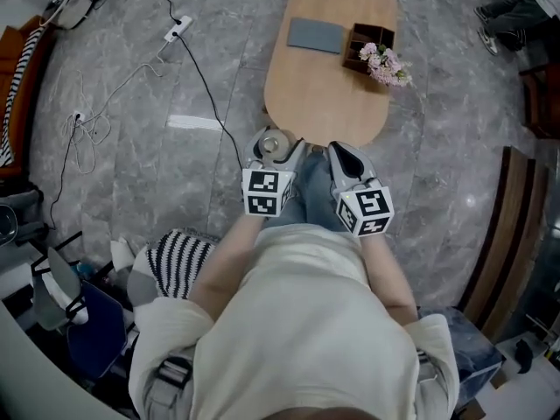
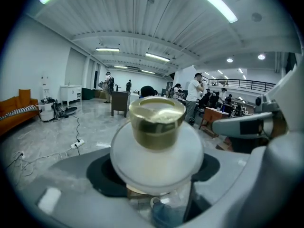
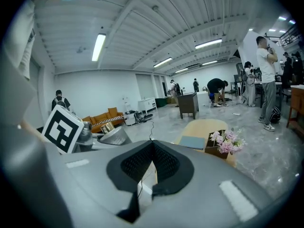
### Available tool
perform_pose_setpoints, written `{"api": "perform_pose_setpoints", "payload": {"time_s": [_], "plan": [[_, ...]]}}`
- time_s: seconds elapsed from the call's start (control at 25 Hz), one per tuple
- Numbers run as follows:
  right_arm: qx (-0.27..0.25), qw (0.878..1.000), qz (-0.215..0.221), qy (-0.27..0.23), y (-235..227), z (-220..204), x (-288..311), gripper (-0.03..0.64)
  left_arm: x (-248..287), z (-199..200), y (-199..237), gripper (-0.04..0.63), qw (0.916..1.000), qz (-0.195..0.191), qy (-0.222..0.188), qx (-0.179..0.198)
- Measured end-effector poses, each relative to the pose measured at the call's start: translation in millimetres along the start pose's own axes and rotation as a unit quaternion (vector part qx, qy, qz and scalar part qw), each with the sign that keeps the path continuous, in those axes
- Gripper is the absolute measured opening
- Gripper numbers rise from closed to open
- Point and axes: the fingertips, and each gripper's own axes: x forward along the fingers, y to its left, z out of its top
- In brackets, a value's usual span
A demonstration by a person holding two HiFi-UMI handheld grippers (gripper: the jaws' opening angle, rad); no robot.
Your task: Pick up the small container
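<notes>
From the head view, the person held both grippers low in front of the body, just off the near end of the oval wooden table [image 1: 328, 86]. The left gripper [image 1: 275, 149] carried the small container [image 1: 270, 143] at its tip, above the grey stone floor [image 1: 157, 164] and clear of the tabletop. The right gripper [image 1: 342, 155] sat just beside it, its marker cube [image 1: 366, 211] turned upward. A grey mat [image 1: 315, 35] and a dark box of pink flowers [image 1: 378, 55] lay at the table's far half, well apart from both tools. In the left gripper view, the left gripper [image 2: 156, 171] was clamped on the small container [image 2: 156, 148], its frosted round body wedged between the black pads and its gold lid [image 2: 156, 120] upright on top. In the right gripper view, the right gripper [image 3: 152, 146] had its black pads pressed together at the tips with nothing pinched; beyond them stood the table [image 3: 209, 126] with the flowers [image 3: 228, 141].
</notes>
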Motion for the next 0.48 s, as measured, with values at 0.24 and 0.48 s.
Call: {"api": "perform_pose_setpoints", "payload": {"time_s": [0.24,0.48], "plan": [[-0.011,1.000,0.008,-0.007,16,17,-16,0.002,-35,24,-9,0.344,0.9999,-0.008,-0.014,-0.001],[-0.029,0.999,0.022,-0.017,26,38,-26,0.002,-55,44,-11,0.344,0.9995,-0.010,-0.026,-0.013]]}}
